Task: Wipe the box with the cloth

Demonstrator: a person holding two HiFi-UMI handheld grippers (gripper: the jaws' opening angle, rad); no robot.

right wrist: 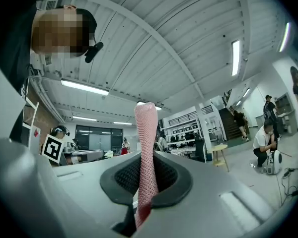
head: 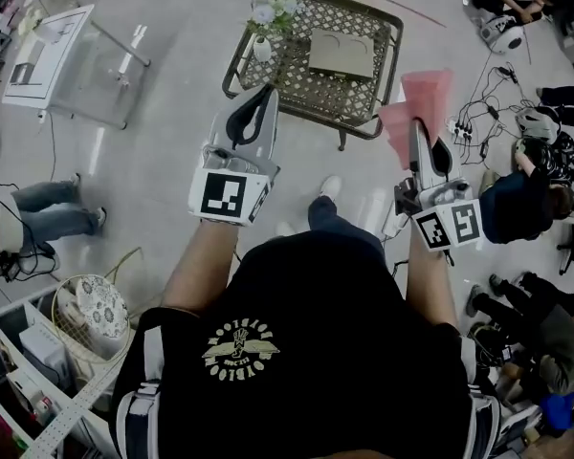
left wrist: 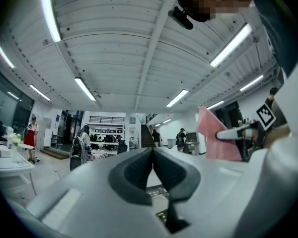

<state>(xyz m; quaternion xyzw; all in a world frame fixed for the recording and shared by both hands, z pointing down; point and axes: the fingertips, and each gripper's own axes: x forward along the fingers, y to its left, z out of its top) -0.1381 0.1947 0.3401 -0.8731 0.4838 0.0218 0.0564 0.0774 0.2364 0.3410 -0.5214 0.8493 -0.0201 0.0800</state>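
Note:
A flat beige box [head: 342, 53] lies on a dark wicker table [head: 318, 92] ahead of me. My right gripper [head: 417, 128] is shut on a pink cloth [head: 416, 101], held raised to the right of the table. In the right gripper view the cloth [right wrist: 146, 143] stands upright, pinched between the jaws of that gripper [right wrist: 146, 175]. My left gripper [head: 264, 94] is shut with nothing in it, raised before the table's near left edge. Its jaws meet in the left gripper view [left wrist: 153, 155], where the pink cloth [left wrist: 212, 139] shows at the right.
A vase of pale flowers [head: 268, 19] stands on the table's left end. A glass side table [head: 75, 57] is at far left. A round basket [head: 91, 316] and shelves sit near left. People sit at right [head: 521, 199] near a power strip [head: 459, 128] and cables.

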